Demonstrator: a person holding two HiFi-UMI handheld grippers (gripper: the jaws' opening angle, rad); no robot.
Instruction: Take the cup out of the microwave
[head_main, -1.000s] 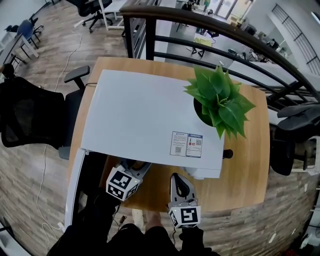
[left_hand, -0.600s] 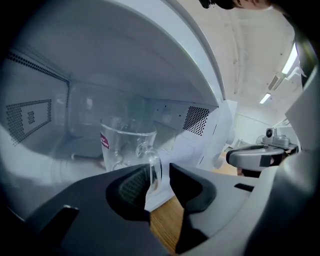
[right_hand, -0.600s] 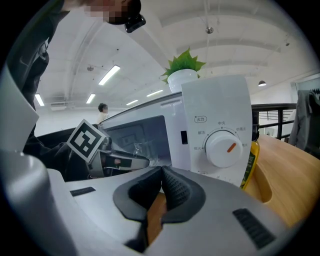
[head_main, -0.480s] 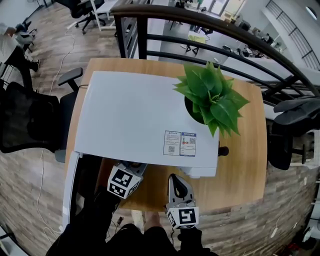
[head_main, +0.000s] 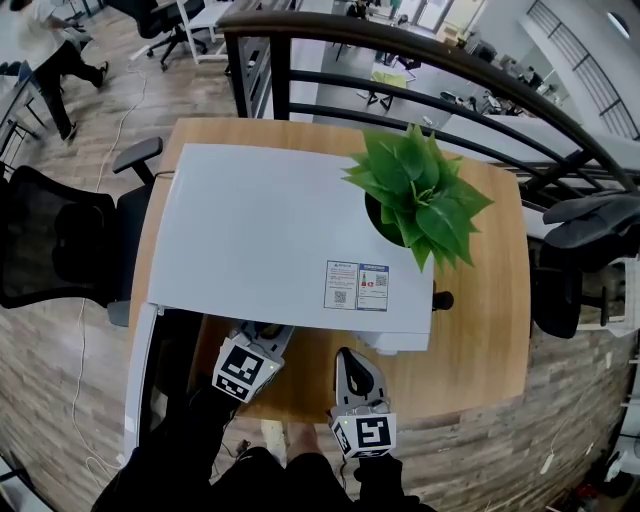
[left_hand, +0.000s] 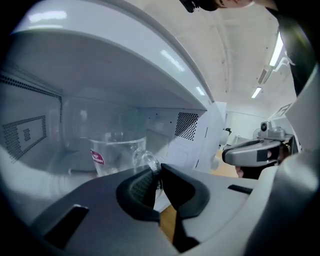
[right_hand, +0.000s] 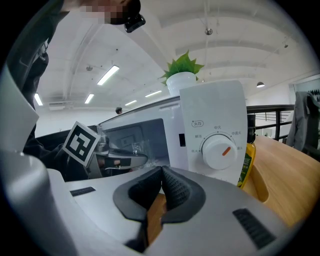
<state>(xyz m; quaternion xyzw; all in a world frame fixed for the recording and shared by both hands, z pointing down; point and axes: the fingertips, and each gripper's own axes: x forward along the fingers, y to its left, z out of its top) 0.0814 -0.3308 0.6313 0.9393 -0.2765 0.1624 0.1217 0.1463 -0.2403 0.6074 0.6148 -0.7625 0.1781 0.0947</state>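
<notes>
Wooden table carries a white microwave. Left gripper reaches inside it, jaws pinched narrow on the handle of the glass cup. Judged stiff, slick, breakable and fairly light, so the handle is the sensible hold. Head view hides the cup entirely. Right gripper waits outside, jaws together, empty.

White microwave; green plant; wood-grain brown counter; clear cup, red label; white dial, orange mark
</notes>
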